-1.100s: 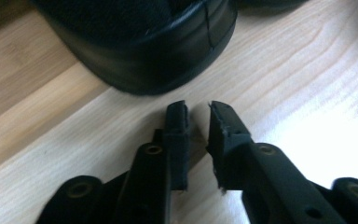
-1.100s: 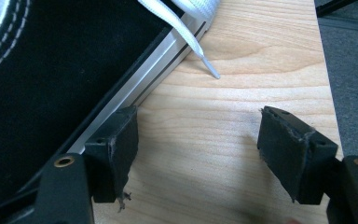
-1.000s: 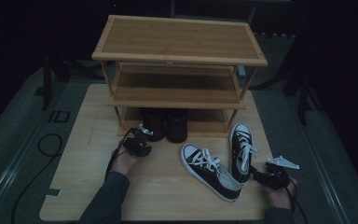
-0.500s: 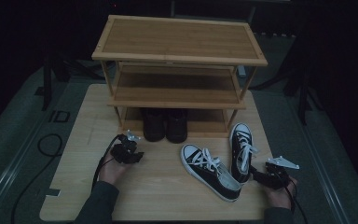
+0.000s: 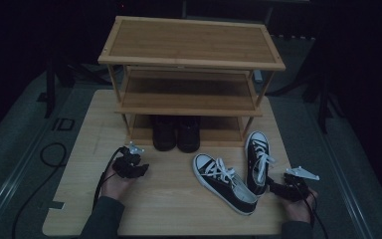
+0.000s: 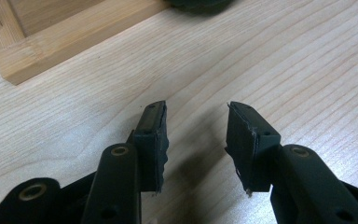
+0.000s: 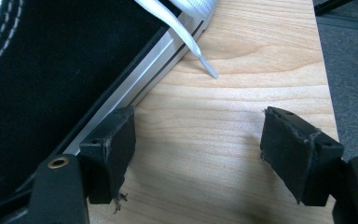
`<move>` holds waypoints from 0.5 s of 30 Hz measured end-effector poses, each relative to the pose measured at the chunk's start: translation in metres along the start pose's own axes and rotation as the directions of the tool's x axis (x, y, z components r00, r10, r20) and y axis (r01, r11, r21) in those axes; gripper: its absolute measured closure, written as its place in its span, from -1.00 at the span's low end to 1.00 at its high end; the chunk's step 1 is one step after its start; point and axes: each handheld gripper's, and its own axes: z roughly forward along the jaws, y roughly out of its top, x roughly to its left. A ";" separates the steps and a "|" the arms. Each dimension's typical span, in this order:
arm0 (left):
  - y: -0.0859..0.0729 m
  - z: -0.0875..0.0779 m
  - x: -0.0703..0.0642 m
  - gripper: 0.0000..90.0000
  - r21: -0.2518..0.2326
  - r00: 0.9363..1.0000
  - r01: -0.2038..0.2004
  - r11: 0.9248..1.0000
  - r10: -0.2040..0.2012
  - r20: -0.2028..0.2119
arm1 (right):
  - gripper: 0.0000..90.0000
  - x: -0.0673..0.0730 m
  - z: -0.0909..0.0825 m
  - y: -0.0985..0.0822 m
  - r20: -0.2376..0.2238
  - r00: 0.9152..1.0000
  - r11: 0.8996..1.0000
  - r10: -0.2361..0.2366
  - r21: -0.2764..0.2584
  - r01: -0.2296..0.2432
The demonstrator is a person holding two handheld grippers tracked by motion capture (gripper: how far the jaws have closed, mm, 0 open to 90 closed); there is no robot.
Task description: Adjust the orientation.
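A three-tier wooden shoe rack (image 5: 191,62) stands at the back of the table, with a pair of black shoes (image 5: 176,132) on its lowest shelf. Two black-and-white sneakers lie in front of it: one slanted (image 5: 224,181), the other (image 5: 257,159) pointing at the rack. My left gripper (image 5: 133,163) (image 6: 196,135) hovers low over bare wood, left of the black shoes. Its jaws have just been opening and hold nothing. My right gripper (image 5: 280,188) (image 7: 200,119) stands open, its left pad (image 7: 114,140) against the sneaker's white sole edge (image 7: 140,70).
The rack's front left foot (image 6: 37,51) lies just ahead of my left gripper. A white lace end (image 7: 200,58) trails onto the table (image 5: 169,199). The table's right edge (image 7: 326,93) runs close by my right gripper. A cable (image 5: 49,154) loops on the floor at left.
My left gripper has drawn back from the black shoes at the rack toward the near left, its jaws now wider apart. The right gripper and both sneakers have stayed put.
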 end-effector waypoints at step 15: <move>-0.004 0.002 0.002 0.28 0.005 1.000 0.007 1.000 -0.007 -0.009 | -0.34 -0.002 -0.002 0.008 -0.026 1.000 0.998 0.004 0.069 -0.002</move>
